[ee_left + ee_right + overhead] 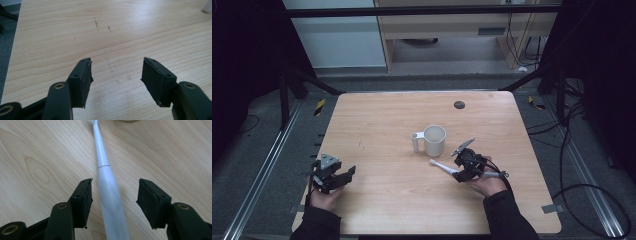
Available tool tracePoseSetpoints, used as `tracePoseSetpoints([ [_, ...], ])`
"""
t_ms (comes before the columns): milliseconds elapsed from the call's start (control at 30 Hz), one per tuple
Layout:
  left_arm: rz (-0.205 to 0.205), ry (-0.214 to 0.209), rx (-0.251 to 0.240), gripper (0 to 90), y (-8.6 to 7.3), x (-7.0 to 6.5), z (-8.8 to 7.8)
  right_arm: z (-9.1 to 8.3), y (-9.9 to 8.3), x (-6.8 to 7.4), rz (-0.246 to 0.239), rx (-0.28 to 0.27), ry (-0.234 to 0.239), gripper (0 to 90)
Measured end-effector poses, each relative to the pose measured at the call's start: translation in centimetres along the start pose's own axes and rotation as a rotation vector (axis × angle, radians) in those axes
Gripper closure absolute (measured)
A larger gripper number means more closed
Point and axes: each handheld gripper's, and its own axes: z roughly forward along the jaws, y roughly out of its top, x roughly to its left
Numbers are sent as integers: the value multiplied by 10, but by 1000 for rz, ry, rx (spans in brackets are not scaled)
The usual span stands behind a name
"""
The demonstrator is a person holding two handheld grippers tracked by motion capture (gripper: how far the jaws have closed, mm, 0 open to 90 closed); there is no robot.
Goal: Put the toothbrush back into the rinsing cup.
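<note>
Right gripper (113, 195) wide, jaws straddling the toothbrush (107, 192) handle — no contact on either pad yet, left pad nearly touching, right pad with a clear gap. Toothbrush lying flat on the table (377, 120), head pointing toward the mug (434, 140), which stands upright just beyond the brush tip. In the high view, right gripper (460, 170) over the handle end, toothbrush (442, 166) sticking out to its left.

Left gripper (116, 75) wide too, empty, hovering over bare wood near the table's left front; seen idle in the high view (332, 176).

Risks, as judged from here:
- Off-centre straddle — near pad likely to hit first on closing and shove or roll the round handle sideways before the far pad arrives.
- Smooth, glossy, tapered handle — prone to slip or squirt forward out of the pads, toward the mug.
- Grip far back on the handle — long neck ahead could droop or swing on lifting.
- Mug close to the brush tip — any forward push may knock it.
- Pads low to the wood — could scrape the table if closing any lower.
</note>
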Motion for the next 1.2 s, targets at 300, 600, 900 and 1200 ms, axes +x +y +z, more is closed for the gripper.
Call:
tracePoseSetpoints([
  [300,1,-1,4,400,0,0,1,8,0,1,-11,44,16,521],
  [600,4,-2,8,400,0,0,1,15,-1,0,-21,86,29,570],
  [900,8,-2,11,399,0,0,1,20,-2,-2,-18,118,34,603],
  [1200,9,-2,13,399,0,-1,2,21,0,-2,-24,145,38,649],
])
